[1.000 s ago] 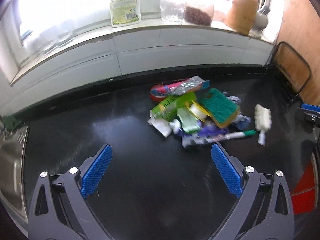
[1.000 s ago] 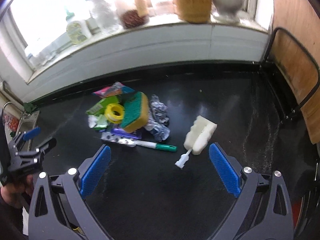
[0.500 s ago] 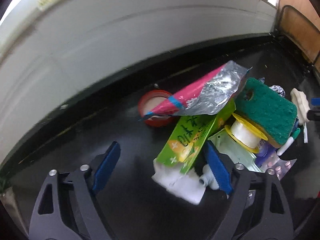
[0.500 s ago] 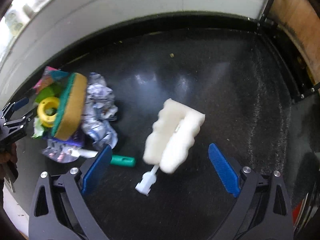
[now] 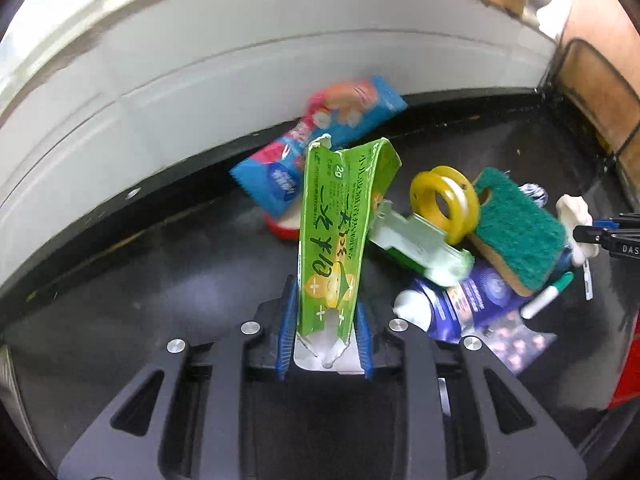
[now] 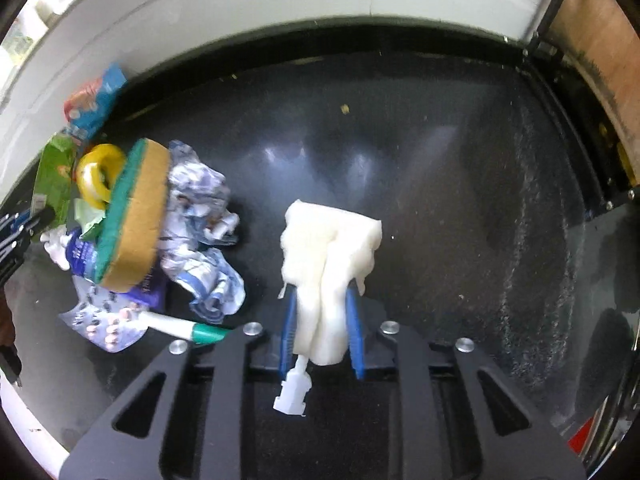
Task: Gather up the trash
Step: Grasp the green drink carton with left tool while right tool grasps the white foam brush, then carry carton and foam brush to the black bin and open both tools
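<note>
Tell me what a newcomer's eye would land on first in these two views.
First, the green carton standing up between the blue pads of the left gripper, whose jaws are closing on it. Next, the white foam brush head squeezed in the closing right gripper on the black countertop. Then the colourful trash heap beside them, topped by a yellow ring and green sponge.

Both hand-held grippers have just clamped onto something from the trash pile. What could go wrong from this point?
1. The left hand-held gripper, jaws closing, grips only the bottom end of the green carton; the tall, torn carton could bend or slip out when lifted.
2. The right hand-held gripper squeezes the soft white sponge brush as it closes; the foam may compress and slide free.
3. The yellow ring rests against the carton and may tumble.
</note>
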`<state>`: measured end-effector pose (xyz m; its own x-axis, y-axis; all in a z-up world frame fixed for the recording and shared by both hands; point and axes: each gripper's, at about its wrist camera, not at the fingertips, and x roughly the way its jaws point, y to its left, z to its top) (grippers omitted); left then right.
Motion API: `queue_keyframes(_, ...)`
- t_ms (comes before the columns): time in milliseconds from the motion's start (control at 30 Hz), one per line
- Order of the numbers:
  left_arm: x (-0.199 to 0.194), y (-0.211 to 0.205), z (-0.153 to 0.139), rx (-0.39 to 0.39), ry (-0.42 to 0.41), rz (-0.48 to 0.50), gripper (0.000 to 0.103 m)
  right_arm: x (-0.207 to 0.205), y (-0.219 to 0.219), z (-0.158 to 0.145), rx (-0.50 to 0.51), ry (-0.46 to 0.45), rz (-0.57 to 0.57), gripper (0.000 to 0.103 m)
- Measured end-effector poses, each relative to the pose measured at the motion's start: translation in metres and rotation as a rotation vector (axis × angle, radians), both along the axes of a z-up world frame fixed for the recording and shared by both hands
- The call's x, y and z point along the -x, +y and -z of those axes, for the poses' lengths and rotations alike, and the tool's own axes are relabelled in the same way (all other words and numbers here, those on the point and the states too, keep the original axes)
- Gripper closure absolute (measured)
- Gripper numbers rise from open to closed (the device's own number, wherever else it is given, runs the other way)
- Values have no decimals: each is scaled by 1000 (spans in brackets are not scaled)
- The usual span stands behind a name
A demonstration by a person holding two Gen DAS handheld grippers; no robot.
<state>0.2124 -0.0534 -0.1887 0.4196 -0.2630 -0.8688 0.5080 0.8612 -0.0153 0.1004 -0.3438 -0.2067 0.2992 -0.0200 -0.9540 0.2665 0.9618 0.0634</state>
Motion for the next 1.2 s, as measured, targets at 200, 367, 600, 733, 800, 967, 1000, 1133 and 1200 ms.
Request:
queue_keyframes(200, 49, 19, -36, -13, -32, -108, 78, 13, 14, -50, 2, -106, -63, 82)
queue_keyframes(367, 104, 24, -66, -44, -47, -196, 78, 31, 33, -87, -10, -169, -156, 82)
queue_keyframes(600, 168, 28, -67, -14, 3, -254, 78, 52, 71, -108, -15, -196, -253, 82)
queue_keyframes(733, 185, 26, -64, -16, -11, -271, 78, 59, 89, -111, -18, -199, -298, 82)
queue_keyframes(800, 190, 30, -66, -15, -17, -278, 78, 64, 95, -113, -21, -207, -307, 82)
queue_keyframes(967, 199, 42, -73, -26, -41, -310, 78, 67, 111, -123, -30, -223, -346, 82)
queue_keyframes(1000, 201, 46, -76, -27, -47, -323, 78, 67, 114, -125, -32, -227, -355, 82)
queue_keyframes(1133, 212, 71, -88, -13, -74, -397, 78, 65, 143, -136, -61, -252, -426, 82)
queue_keyframes(1200, 223, 90, -96, -6, -89, -453, 78, 64, 164, -143, -84, -267, -475, 82)
